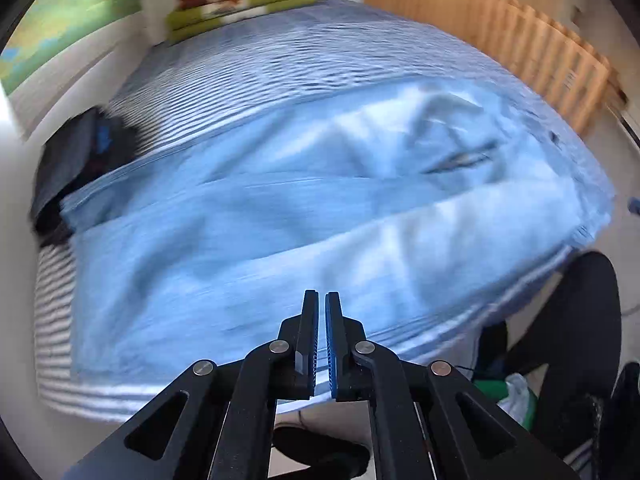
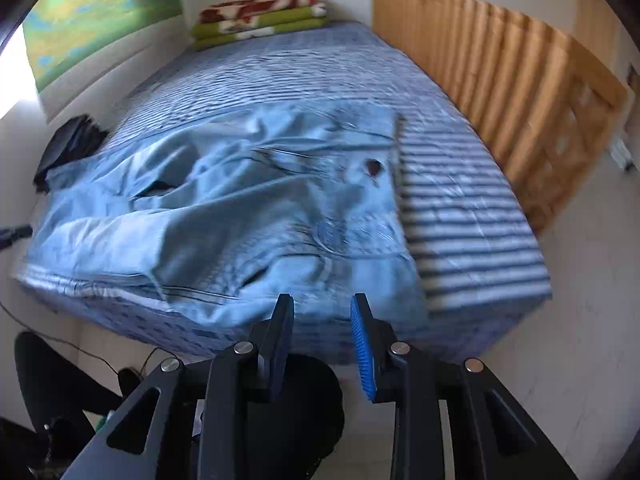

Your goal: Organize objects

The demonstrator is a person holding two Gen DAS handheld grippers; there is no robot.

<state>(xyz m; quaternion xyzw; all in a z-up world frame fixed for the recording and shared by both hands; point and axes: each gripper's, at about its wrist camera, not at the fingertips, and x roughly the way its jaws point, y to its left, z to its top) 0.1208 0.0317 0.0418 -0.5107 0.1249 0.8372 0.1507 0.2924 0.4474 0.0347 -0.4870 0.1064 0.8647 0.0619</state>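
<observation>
A large light blue garment lies crumpled across the near end of a bed with a blue-and-white striped cover. My left gripper hovers over the garment's near edge, its jaws shut with nothing between them. In the right wrist view the same blue garment covers the bed's near left part. My right gripper stands open above the garment's front edge, with a clear gap between the pads and no cloth in it. A dark garment lies at the bed's left edge.
Folded red, white and green blankets are stacked at the far end of the bed. A wooden slatted screen runs along the right side. A person's dark-clothed legs stand by the foot of the bed.
</observation>
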